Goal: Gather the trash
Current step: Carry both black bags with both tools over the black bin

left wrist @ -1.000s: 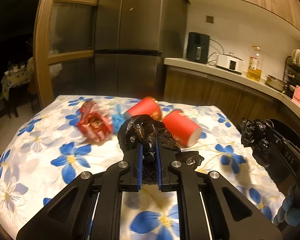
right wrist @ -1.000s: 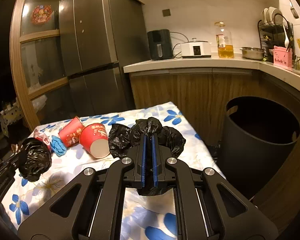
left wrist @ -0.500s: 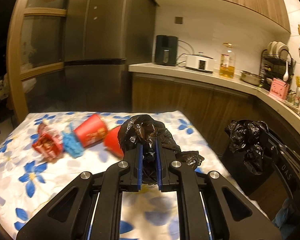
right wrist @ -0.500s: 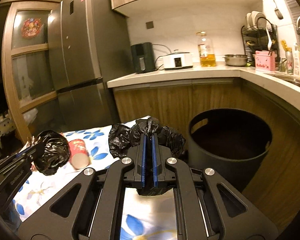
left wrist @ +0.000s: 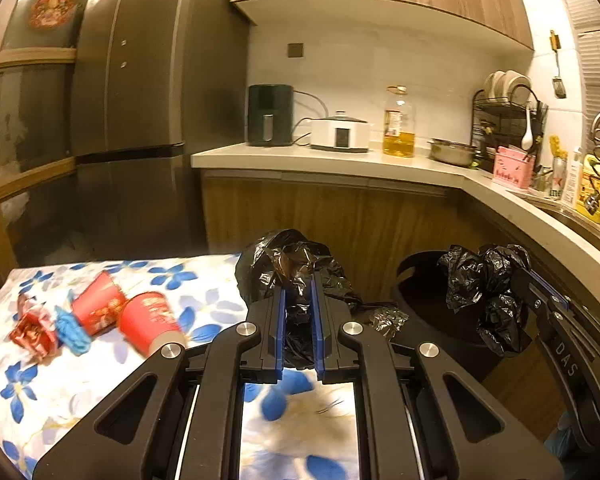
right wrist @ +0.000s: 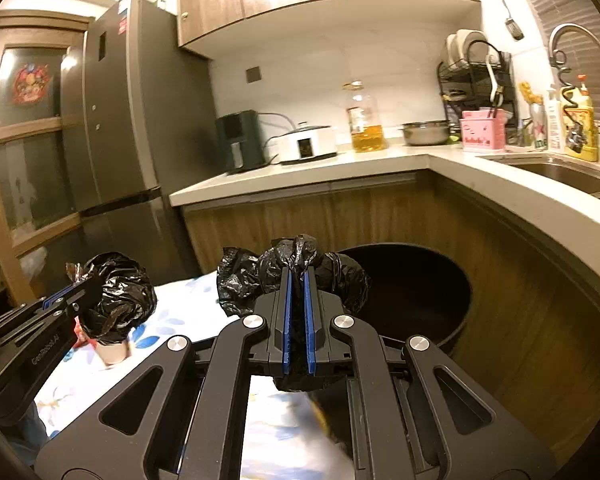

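left fingers: the left gripper [left wrist: 298,300] is clamped nearly closed on a wad of the black trash bag [left wrist: 288,264], plastic bunched between the blue pads [left wrist: 279,332] and puffing out above the tips

right fingers: same deal, the right gripper [right wrist: 296,280] is pinched almost fully together on another bunch of the bag [right wrist: 296,258], with crumpled plastic spilling out both sides

bag between them: looks like one bag held at two spots, each wad hanging in the air; can't tell how it joins up underneath

hand pose: both grippers point forward and a bit downward, side by side, the right one visible at the right edge of the left view [left wrist: 516,280]

bin: the round black bin [right wrist: 412,280] sits just past the right fingers, mouth open, tucked against the curved wooden cabinet front

worktop edge: the floral-cloth worktop [left wrist: 60,380] ends right about under the left fingers, with the bin just beside its far right corner

room to move: open air above the bin mouth; the kitchen counter lip [right wrist: 540,196] overhangs on the right

trash: two red paper cups [left wrist: 148,320], a red wrapper [left wrist: 32,332] and a blue scrap [left wrist: 70,328] lie on the cloth, left of the left fingers, well apart from the bin
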`<state>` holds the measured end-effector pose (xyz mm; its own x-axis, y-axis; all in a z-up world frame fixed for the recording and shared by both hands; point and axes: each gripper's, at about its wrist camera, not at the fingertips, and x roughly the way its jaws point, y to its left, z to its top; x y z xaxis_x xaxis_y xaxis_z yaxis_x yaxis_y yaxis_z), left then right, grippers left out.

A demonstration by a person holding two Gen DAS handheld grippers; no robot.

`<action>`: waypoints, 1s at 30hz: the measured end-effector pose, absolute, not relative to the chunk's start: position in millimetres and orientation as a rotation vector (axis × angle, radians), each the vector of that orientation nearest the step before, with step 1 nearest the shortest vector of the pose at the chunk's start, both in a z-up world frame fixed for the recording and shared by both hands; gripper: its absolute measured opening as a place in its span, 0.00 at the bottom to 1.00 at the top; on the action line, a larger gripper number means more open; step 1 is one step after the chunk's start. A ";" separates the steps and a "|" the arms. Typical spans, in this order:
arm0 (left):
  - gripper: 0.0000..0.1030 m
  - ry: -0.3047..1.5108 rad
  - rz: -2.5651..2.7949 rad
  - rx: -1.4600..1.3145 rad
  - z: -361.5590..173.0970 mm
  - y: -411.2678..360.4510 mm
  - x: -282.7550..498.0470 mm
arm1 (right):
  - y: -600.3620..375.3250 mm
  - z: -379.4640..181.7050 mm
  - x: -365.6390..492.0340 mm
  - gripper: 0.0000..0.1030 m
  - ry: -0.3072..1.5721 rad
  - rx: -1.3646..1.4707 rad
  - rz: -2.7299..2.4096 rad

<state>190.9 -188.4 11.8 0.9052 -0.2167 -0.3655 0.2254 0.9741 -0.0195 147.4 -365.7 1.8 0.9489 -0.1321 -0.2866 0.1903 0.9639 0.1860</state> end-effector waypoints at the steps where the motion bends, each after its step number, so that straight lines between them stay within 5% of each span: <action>1: 0.11 0.373 -0.235 0.027 12.0 -193.1 190.9 | -371.4 2.9 146.4 0.06 0.271 0.216 -0.176; 30: 0.11 0.378 -0.426 0.025 16.9 -303.1 235.9 | -446.1 8.7 172.2 0.06 0.248 0.232 -0.297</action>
<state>235.9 -303.1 16.9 0.8420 -0.3988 -0.3633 0.4081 0.9113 -0.0545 172.2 -446.1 8.7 0.9263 -0.2588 -0.2738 0.3154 0.9302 0.1879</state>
